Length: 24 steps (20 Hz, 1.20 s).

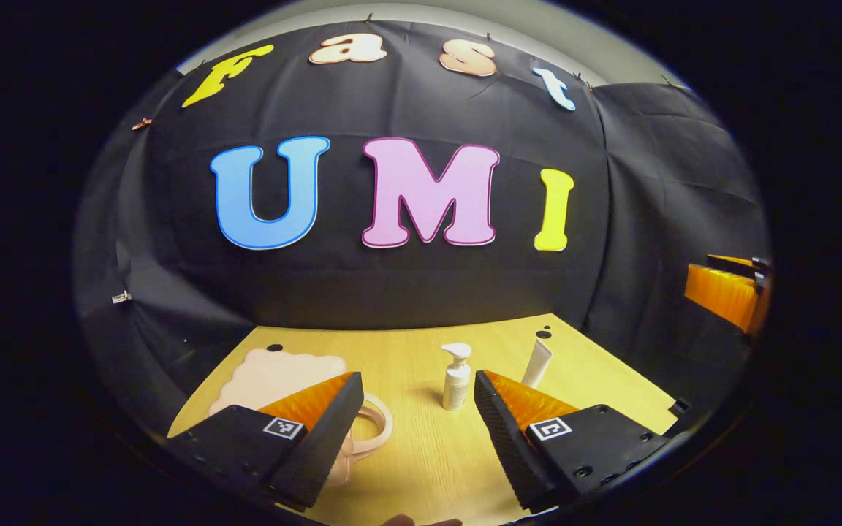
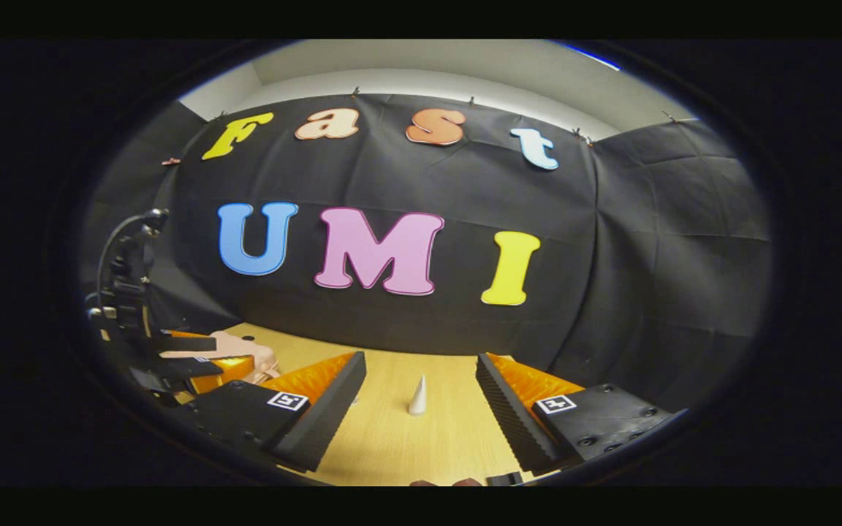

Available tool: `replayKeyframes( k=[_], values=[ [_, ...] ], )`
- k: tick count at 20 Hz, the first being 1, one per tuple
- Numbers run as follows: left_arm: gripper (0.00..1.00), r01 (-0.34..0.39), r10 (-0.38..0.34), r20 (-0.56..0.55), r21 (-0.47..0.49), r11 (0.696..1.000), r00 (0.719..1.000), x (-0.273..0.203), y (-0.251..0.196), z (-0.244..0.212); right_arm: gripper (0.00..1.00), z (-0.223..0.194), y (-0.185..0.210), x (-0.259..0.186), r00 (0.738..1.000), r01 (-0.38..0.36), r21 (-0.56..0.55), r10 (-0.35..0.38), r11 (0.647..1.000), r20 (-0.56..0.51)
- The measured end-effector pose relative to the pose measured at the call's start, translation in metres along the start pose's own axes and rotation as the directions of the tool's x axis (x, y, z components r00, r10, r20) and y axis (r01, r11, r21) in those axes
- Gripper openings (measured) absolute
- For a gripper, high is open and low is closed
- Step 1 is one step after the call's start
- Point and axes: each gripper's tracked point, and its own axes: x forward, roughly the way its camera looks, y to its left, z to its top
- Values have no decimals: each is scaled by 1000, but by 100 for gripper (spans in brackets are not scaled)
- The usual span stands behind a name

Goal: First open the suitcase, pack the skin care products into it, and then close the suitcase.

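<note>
Two grippers hover jaws apart, gripping nothing, likely pre-approach: left gripper (image 1: 414,416), right gripper (image 2: 421,409). Pink suitcase (image 1: 275,376) lies closed on the table (image 1: 421,460); pump bottle (image 1: 457,378) stands right of suitcase, tube (image 1: 537,362) farther right, both reachable.

The bench (image 1: 421,453) is light yellow wood grain. The suitcase (image 1: 275,376), at the left, is pale pink with a pink handle. The pump bottle (image 1: 457,378) and the tube (image 1: 536,363) are white. In the right gripper view, the tube (image 2: 417,397) is white and the suitcase (image 2: 234,347) pale pink.
</note>
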Motion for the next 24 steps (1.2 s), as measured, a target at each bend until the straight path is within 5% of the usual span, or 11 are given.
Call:
replayKeyframes(
  k=[8,16,20,24],
  values=[
    [96,-120,120,-190,14,993,974,92,12,-66,96,-43,-44,45,989,-117,18,118,993,-83],
    [98,-251,223,-377,-26,968,899,150,37,-125,97,-88,-82,86,965,-221,18,221,975,-140],
    [97,-299,245,-459,-47,953,854,155,51,-151,97,-92,-93,97,967,-198,54,204,979,-151],
    [82,-255,163,-480,-132,958,862,163,40,-163,97,-96,-88,105,965,-195,52,201,980,-168]
  ],
)
